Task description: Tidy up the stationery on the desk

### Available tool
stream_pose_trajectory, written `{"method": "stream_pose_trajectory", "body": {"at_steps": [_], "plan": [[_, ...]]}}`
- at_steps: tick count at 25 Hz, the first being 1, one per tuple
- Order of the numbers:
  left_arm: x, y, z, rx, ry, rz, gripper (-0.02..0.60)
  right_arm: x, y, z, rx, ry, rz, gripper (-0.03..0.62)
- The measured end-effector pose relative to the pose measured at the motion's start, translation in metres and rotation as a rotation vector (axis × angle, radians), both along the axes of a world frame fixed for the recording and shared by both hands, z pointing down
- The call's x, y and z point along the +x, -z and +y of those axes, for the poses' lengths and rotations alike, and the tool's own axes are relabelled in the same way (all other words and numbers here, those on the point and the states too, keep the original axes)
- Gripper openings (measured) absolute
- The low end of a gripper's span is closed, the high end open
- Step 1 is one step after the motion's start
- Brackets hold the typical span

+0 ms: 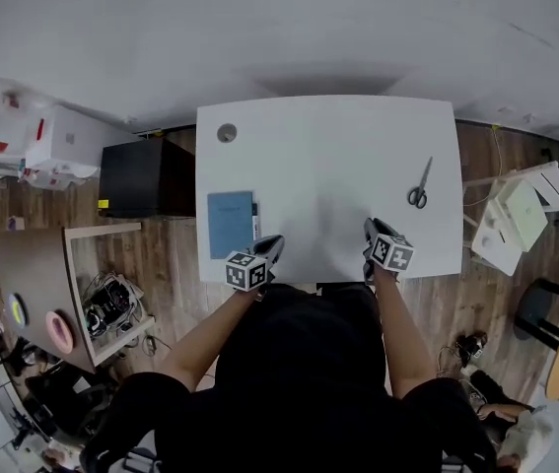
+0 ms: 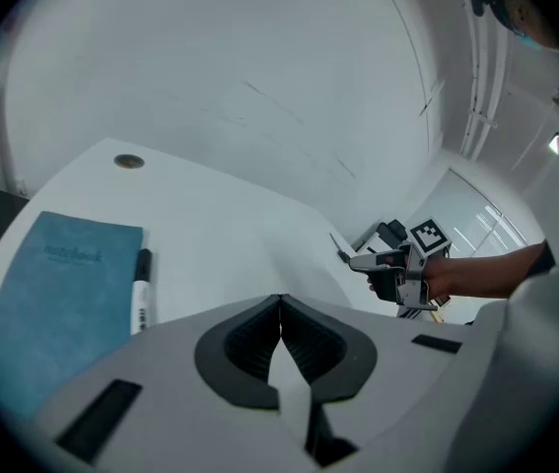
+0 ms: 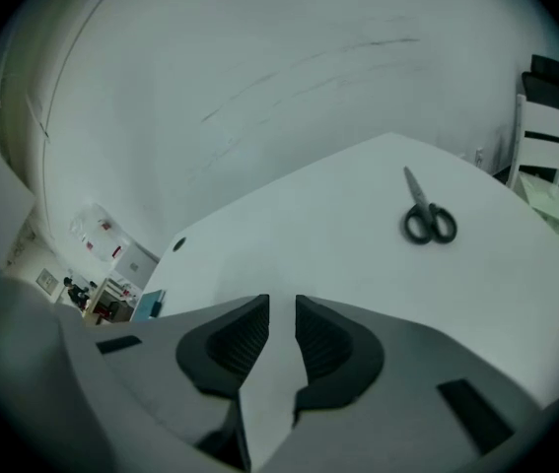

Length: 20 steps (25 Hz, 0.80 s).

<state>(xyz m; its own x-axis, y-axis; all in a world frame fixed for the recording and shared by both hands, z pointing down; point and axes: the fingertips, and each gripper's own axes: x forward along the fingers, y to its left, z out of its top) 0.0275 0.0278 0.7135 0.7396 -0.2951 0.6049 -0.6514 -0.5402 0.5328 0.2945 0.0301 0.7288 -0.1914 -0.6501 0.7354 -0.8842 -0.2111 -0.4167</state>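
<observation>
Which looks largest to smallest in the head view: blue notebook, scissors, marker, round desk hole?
1. blue notebook
2. scissors
3. marker and round desk hole: too alike to rank, one thin, one compact.

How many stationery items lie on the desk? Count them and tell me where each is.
3. A blue notebook lies near the left edge of the desk, a marker beside the notebook's right side, and scissors near the right edge. None seems hidden.

Head view: overhead, steeply down, taking in the whole bench (image 1: 328, 166) from well above. Left gripper view: low at the near edge, facing across the bench, notebook (image 2: 57, 294) close. Right gripper view: low, facing the scissors (image 3: 427, 222) and far corner. All three share the bench surface.
</observation>
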Motion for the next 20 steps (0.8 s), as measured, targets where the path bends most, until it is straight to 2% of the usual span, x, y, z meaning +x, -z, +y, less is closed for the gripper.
{"method": "stream_pose_trajectory", "body": {"at_steps": [5,10,14,20], "plan": [[0.077,0.0,-0.006,0.012,-0.005,-0.004,0.014,0.096,-0.001,-0.009,0.003,-0.078,0.1,0.089],[0.135,0.001,-0.016,0.026,-0.015,0.003,0.014,0.161,-0.008,-0.019,-0.015,-0.134,0.177,0.089],[0.161,0.002,-0.015,0.018,-0.011,0.006,0.014,0.18,-0.02,-0.027,-0.033,-0.134,0.183,0.089],[0.177,0.0,-0.014,0.007,-0.008,0.007,0.014,0.177,-0.044,-0.028,-0.113,-0.103,0.191,0.103]]}}
